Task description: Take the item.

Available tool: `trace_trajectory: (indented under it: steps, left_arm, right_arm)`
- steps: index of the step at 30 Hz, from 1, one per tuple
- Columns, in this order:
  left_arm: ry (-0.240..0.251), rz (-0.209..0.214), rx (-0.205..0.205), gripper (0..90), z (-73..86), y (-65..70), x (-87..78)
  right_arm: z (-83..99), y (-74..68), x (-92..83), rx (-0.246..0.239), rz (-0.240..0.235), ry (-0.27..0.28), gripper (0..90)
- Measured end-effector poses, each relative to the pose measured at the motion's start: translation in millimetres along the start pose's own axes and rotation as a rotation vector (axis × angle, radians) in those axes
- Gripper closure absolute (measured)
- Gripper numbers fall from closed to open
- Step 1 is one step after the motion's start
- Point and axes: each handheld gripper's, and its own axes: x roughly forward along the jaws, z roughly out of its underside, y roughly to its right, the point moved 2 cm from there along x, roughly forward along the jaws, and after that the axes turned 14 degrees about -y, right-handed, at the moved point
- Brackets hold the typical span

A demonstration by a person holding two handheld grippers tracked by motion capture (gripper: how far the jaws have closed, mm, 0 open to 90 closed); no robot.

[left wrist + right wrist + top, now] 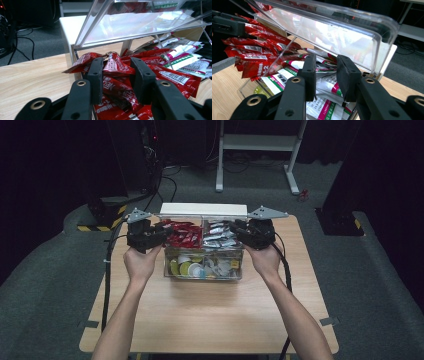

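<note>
A: Left gripper view: a glossy, crinkled red packet (113,65) sits between the two black jaws of the left gripper (117,75), on top of a heap of like red packets in the back left compartment of the clear plastic box (202,270).

B: Do the jaws hold it?

A: They stand narrow on either side of it; whether the pads press it cannot be told. No earlier look is at hand.

B: And the right gripper (325,76)?

A: Its flat, matte jaws stand close together over the silver-white packets (322,86) with green and pink stripes, in the back right compartment. It is closed as far as it goes, with nothing clearly pinched.

B: The box?

A: Hard, see-through walls, a hinged clear lid (332,32) standing open, four compartments; round capsules (186,267) lie in front. It rests on a pale wooden table (210,320). Two grippers, two hands.
</note>
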Motion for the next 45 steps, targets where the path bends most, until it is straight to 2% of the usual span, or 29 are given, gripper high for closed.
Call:
trace_trajectory:
  steps: [5,12,13,20,31,34,38,43,45]
  left_arm:
    - [-0.009,0.018,-0.002,64.4,0.3,-2.2,-0.3]
    - [-0.003,-0.019,0.058,65.2,2.4,4.4,-2.1]
    - [0.009,-0.033,0.074,77.4,3.4,6.2,-3.6]
    - [0.012,-0.034,0.113,82.8,4.8,10.5,-8.0]
    - [0.049,0.007,0.122,86.0,7.3,10.5,-22.7]
    - [0.073,0.026,0.113,86.2,12.6,11.6,-29.7]
    - [0.079,0.029,0.118,86.3,16.0,12.8,-34.8]
    - [0.121,0.048,0.117,86.4,21.2,13.0,-51.5]
    - [0.124,0.047,0.120,86.4,22.3,12.7,-54.6]
  right_arm:
    - [0.4,0.0,0.1,-0.002,0.000,0.001,69.3]
    - [0.8,-0.2,0.3,-0.002,0.001,0.005,69.4]
    - [0.8,-0.2,0.3,-0.002,0.001,0.005,69.4]
    - [1.1,-0.4,0.4,-0.003,0.004,0.006,69.4]
    - [2.5,0.9,1.0,0.006,0.006,0.008,69.2]
    - [2.5,1.2,1.6,0.007,0.004,0.009,69.1]
    - [2.5,1.5,2.0,0.008,-0.001,0.008,69.2]
    - [2.5,1.3,2.0,0.007,0.001,0.007,69.2]
    - [2.4,1.2,2.0,0.008,0.002,0.006,69.2]
